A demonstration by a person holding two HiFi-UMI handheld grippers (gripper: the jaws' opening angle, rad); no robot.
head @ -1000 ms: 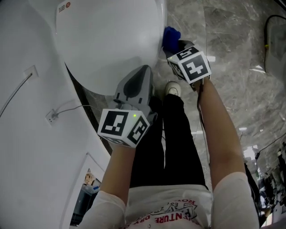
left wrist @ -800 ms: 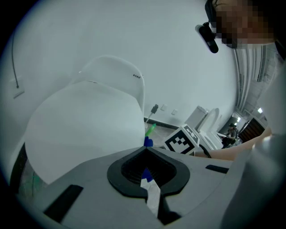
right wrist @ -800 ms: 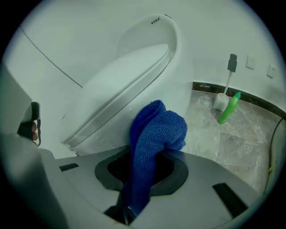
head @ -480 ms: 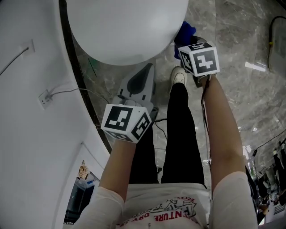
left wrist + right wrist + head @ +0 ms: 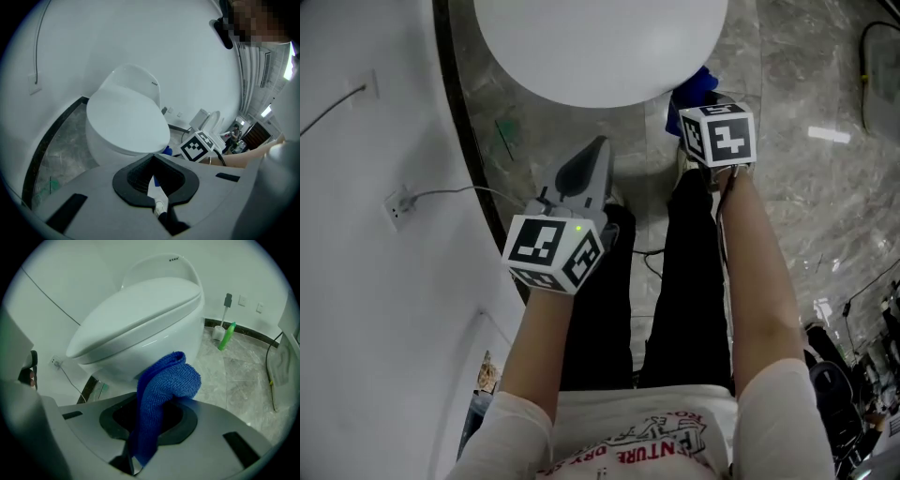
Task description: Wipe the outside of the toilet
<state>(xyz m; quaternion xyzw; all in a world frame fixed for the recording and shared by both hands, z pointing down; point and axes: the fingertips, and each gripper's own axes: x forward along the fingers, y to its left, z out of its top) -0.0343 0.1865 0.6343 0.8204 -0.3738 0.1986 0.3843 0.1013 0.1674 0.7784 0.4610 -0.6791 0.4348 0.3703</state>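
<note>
Red print is seen on the white shirt (image 5: pixel 649 442) at 6 o'clock in the head view; only the letters "NTURE" can be made out, and nothing else is legible

The cloth (image 5: pixel 701 79) in the right gripper (image 5: pixel 692 94) lies beside the toilet (image 5: pixel 600 47), left gripper (image 5: pixel 598 148) further left.

Soft, even overhead light leaves every view fairly bright, with shadows faint. In the head view the floor (image 5: pixel 830 136) throws back white glare streaks at three o'clock, while the toilet (image 5: pixel 600 47) shows only a mild sheen. Both gripper views are fisheye, with black corners and lines bowing toward the rim. The right gripper view carries a green cast at nine o'clock, and the weave of the blue cloth (image 5: pixel 159 394) is sharp.
</note>
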